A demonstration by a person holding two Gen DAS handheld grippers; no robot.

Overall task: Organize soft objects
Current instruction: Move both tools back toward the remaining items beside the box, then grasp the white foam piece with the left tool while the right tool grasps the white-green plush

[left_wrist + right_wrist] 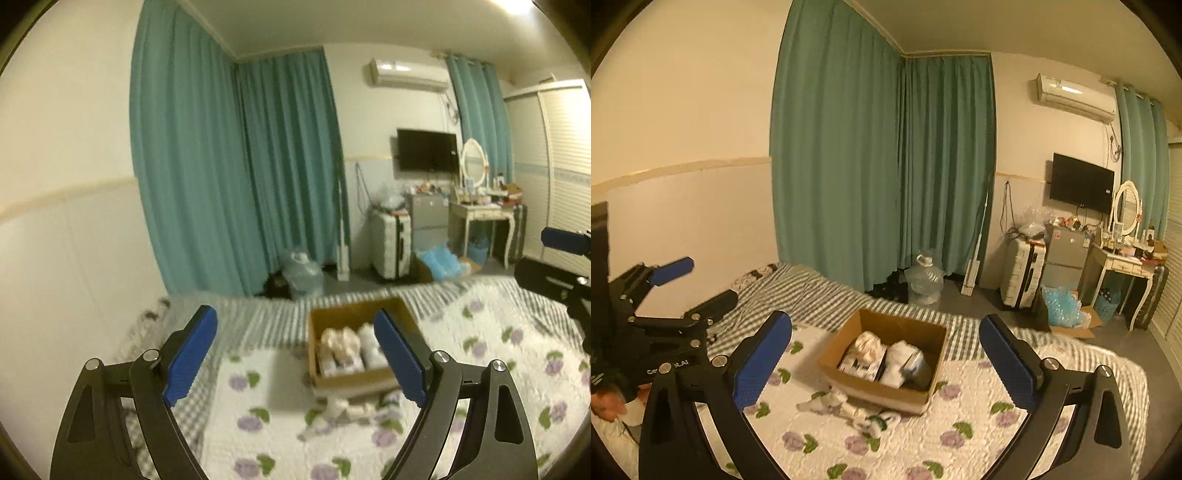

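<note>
A cardboard box (875, 393) stands open on the flowered quilt (964, 443) of a bed. Inside it lie rolled soft items, a cream one (868, 349) and a white one (899, 356). A few small soft pieces (849, 406) lie loose on the quilt against the box's near side. My right gripper (885, 319) hovers above the bed, open and empty, with the box framed between its blue pads. My left gripper (294, 314) is also open and empty, and the box (351, 382) sits ahead and to its right. Each gripper shows at the edge of the other's view: the left gripper (698, 286) and the right gripper (546, 254).
A striped sheet (820, 291) covers the bed's far side, against a white wall on the left. Beyond the bed are teal curtains (886, 166), a water jug (923, 282) on the floor, a suitcase (1021, 277) and a dressing table (1123, 266). A hand (605, 402) shows at lower left.
</note>
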